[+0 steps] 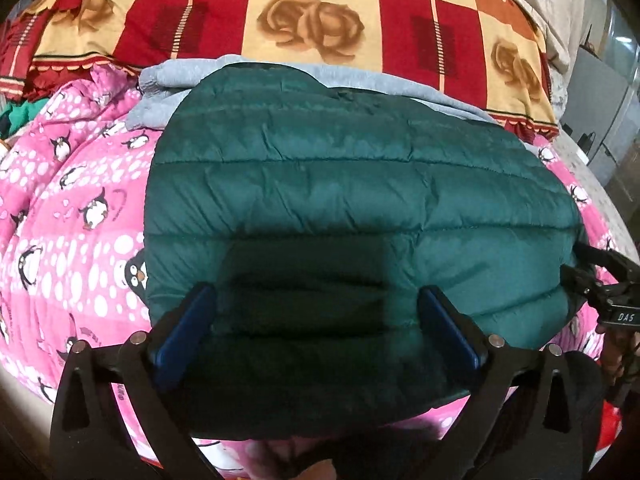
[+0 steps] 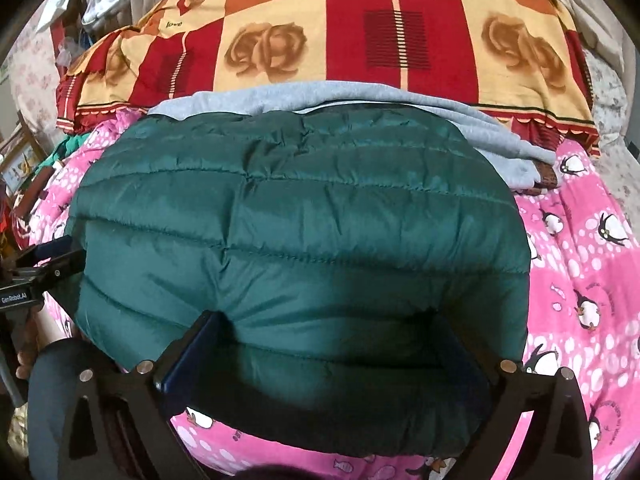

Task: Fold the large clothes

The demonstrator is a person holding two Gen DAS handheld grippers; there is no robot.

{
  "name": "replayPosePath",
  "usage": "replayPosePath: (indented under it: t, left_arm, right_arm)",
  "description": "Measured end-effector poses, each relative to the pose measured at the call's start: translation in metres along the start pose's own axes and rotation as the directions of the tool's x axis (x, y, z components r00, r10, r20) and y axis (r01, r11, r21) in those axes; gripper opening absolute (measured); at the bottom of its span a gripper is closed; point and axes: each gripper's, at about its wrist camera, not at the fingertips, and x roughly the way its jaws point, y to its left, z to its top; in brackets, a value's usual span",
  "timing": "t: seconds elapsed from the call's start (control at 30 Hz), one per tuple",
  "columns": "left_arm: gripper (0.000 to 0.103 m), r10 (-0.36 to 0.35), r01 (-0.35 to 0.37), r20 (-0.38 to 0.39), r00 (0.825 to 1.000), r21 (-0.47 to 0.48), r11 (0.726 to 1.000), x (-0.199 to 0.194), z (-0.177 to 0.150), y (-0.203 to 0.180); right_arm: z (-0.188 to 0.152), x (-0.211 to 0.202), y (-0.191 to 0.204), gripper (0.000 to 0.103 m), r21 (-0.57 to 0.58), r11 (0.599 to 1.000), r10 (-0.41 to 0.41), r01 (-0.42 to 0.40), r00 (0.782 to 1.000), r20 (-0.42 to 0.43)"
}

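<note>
1. A pink quilted bedcover printed with penguins and white dots (image 1: 80, 216) (image 2: 580, 264) spreads over the whole near part of the scene and carries everything else.
2. At the far side lies a red, orange and cream checked blanket with rose prints and the word "love" (image 1: 312, 16) (image 2: 360, 32), its scalloped hem resting on the pink cover.
3. A dark green quilted puffer jacket (image 1: 360, 184) (image 2: 300, 216), folded into a compact puffy rectangle, sits in the middle of the pink cover, its far edge overlapping the item below.
4. A light grey soft sweatshirt-like garment (image 1: 168, 80) (image 2: 480, 128) lies folded between the jacket and the checked blanket, showing past the jacket's far edge and corners.
5. The left gripper (image 1: 318, 300) hangs over the jacket's near left part, its jaws spread wide; the blue pads stand apart above the fabric and clamp nothing.
6. The right gripper (image 2: 332, 332) hangs over the jacket's near right part, jaws likewise wide apart with only the jacket's surface beneath them, nothing pinched.
7. Each gripper's black frame shows at the edge of the other's view, just beside the jacket's side.
</note>
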Motion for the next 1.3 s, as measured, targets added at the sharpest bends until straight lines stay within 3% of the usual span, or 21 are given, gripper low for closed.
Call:
replayPosePath:
  t: [0.13,0.2,0.3,0.43,0.5,0.6,0.8,0.93,1.1,1.3]
  left_arm:
    - [0.102,-0.029,0.029,0.012,1.000,-0.016,0.999,-0.001,-0.001,0.004]
    - [0.102,-0.003,0.003,0.006,1.000,0.002,1.000,-0.001,-0.001,0.000]
    - [0.102,0.049,-0.047,-0.037,0.998,0.055,0.997,0.002,0.002,-0.013]
    - [0.102,0.040,-0.030,-0.119,0.992,0.088,0.996,-0.003,0.005,-0.021]
    - [0.102,0.024,-0.017,-0.093,0.995,0.067,0.998,-0.022,0.005,-0.021]
    - [0.102,0.062,-0.060,-0.040,0.997,0.053,0.997,-0.055,0.007,-0.023]
    - [0.102,0.111,-0.112,0.025,0.993,0.021,0.994,-0.135,0.010,-0.025]
    - [0.102,0.071,-0.073,0.078,0.994,0.015,0.997,-0.184,0.005,-0.034]
    - [0.102,0.055,-0.064,0.145,0.988,0.058,0.996,-0.215,0.002,-0.056]
    - [0.102,0.013,-0.032,0.172,0.985,0.108,0.994,-0.234,-0.001,-0.078]
  right_arm:
    - [-0.002,-0.001,0.001,0.103,0.002,1.000,-0.004,0.004,1.000,0.004]
    - [-0.002,0.000,0.001,0.103,0.004,1.000,-0.001,0.001,1.000,0.003]
    - [-0.001,0.002,0.001,0.103,0.014,1.000,-0.002,0.003,1.000,-0.027]
    - [0.003,-0.002,0.006,0.103,0.018,1.000,-0.004,0.007,0.993,-0.118]
    - [0.004,-0.015,0.005,0.101,0.030,1.000,0.010,-0.006,0.994,-0.109]
    - [0.003,-0.047,0.006,0.101,0.067,0.997,0.045,-0.039,0.996,-0.083]
    - [-0.004,-0.132,0.016,0.101,0.060,0.998,-0.033,0.035,0.999,-0.034]
    - [-0.012,-0.189,0.023,0.101,0.035,0.999,-0.043,0.042,0.999,0.023]
    - [-0.015,-0.236,0.015,0.101,0.061,0.997,-0.042,0.037,0.996,0.083]
    - [-0.019,-0.261,0.008,0.101,0.074,0.997,-0.044,0.037,0.994,0.096]
